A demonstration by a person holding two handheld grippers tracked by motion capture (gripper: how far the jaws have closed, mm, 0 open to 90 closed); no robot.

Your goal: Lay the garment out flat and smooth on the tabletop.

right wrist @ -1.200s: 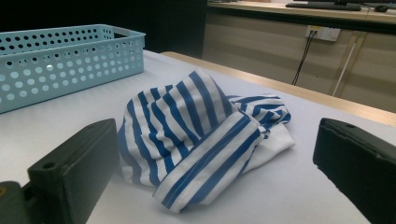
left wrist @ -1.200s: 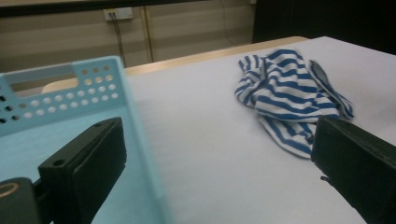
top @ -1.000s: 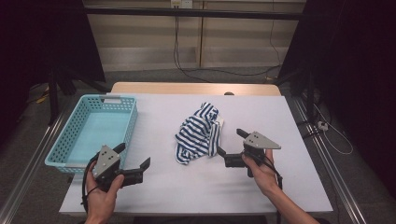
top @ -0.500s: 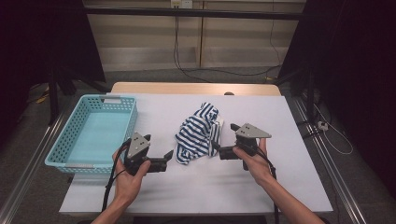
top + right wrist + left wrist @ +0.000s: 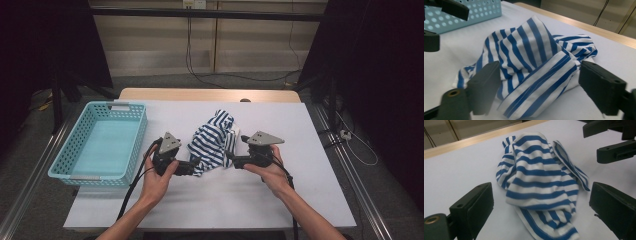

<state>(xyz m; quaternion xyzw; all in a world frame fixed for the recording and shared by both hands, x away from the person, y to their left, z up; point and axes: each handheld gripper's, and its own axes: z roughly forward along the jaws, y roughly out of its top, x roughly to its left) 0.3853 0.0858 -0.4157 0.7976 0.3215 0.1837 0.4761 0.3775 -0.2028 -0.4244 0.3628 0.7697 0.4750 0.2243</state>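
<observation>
**Two grippers close in on a crumpled striped garment**

At the far left of the white table point(image 5: 300, 200) sits a turquoise basket point(image 5: 75, 150), well apart from the work in hand.

Next comes the left gripper point(image 5: 192, 167), held low in the person's left hand point(image 5: 157, 177), its forearm rising from the bottom edge and slanting up and to the right. The gripper lies nearly level and points right, at the near-left edge of the cloth. In the left gripper view its jaws stand wide apart, with the cloth's nearest fold lying between them but not pressed.

The blue-and-white striped garment point(image 5: 212, 142) lies bunched at the middle of the table, between the two grippers. Its long axis runs from the near-left corner up toward the far right, where a fold rises into a peak.

The right gripper point(image 5: 232, 161), in the right hand point(image 5: 267, 167), points left at the cloth's near-right edge, its forearm slanting up and to the left. Its jaws have just been closing; in the right gripper view they stand apart, a striped band of cloth between them, neither pad visibly pressing on it.

No writing or label can be read on anything.
</observation>
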